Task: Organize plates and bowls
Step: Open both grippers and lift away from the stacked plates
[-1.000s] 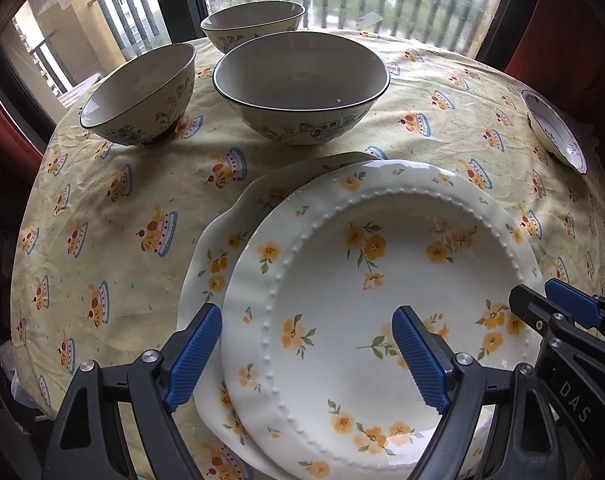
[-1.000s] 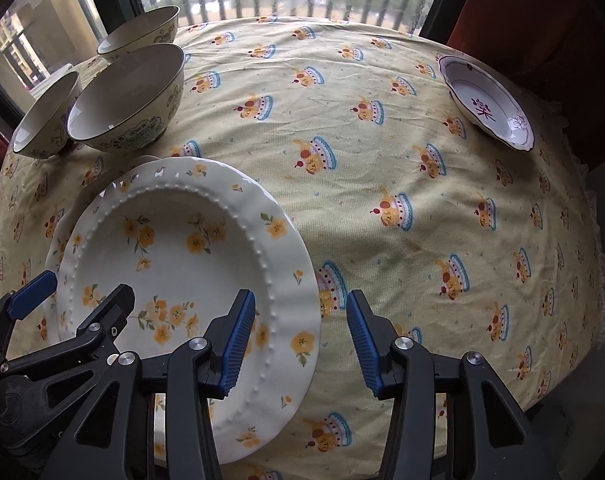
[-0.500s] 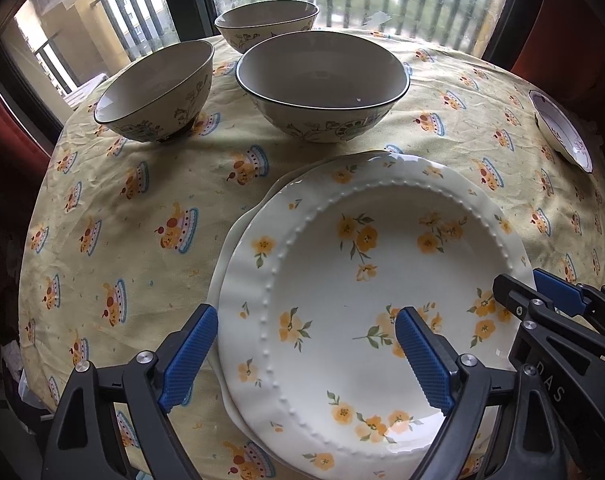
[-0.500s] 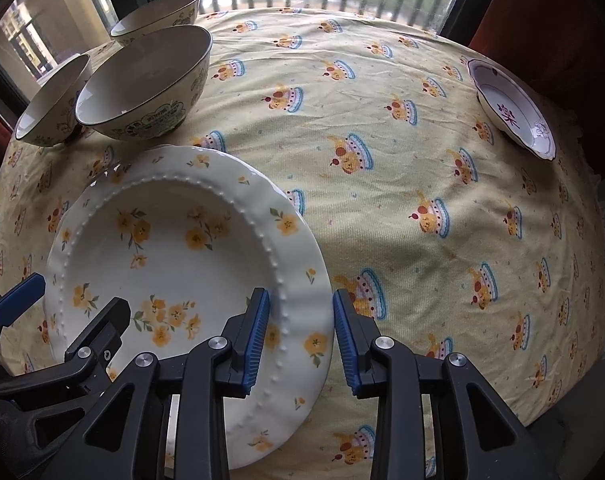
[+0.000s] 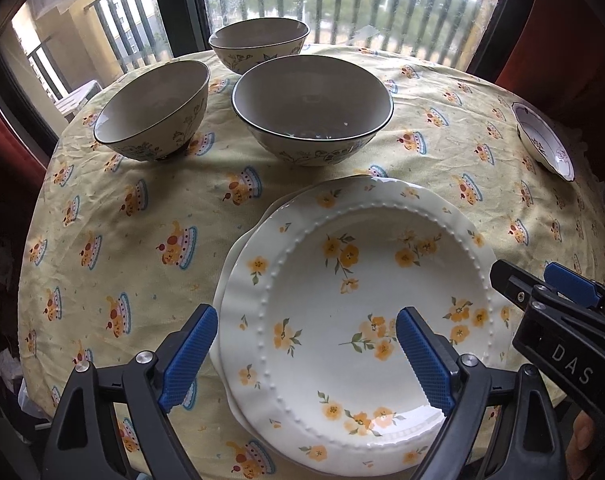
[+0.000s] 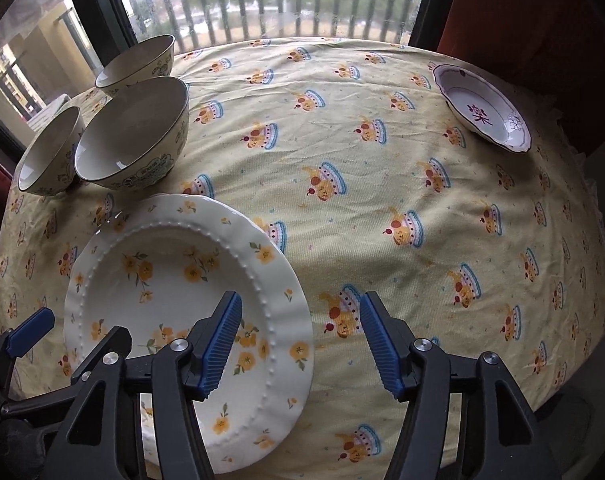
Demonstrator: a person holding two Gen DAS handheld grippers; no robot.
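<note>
Both the left hand-held gripper (image 5: 306,356) and right hand-held gripper (image 6: 298,340) gape above the floral plate (image 5: 362,320), apparently untouched.

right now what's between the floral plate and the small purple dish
Only bare tablecloth; nothing stands between the floral plate and the purple dish, clearest in the right wrist view.

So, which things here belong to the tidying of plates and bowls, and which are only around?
For the job:
- yellow-flower plate, on another plate
- large bowl
- left bowl
- far bowl
- small purple-patterned dish
- left tongs, right tongs, both open

Only around:
- tablecloth
- balcony railing
</note>
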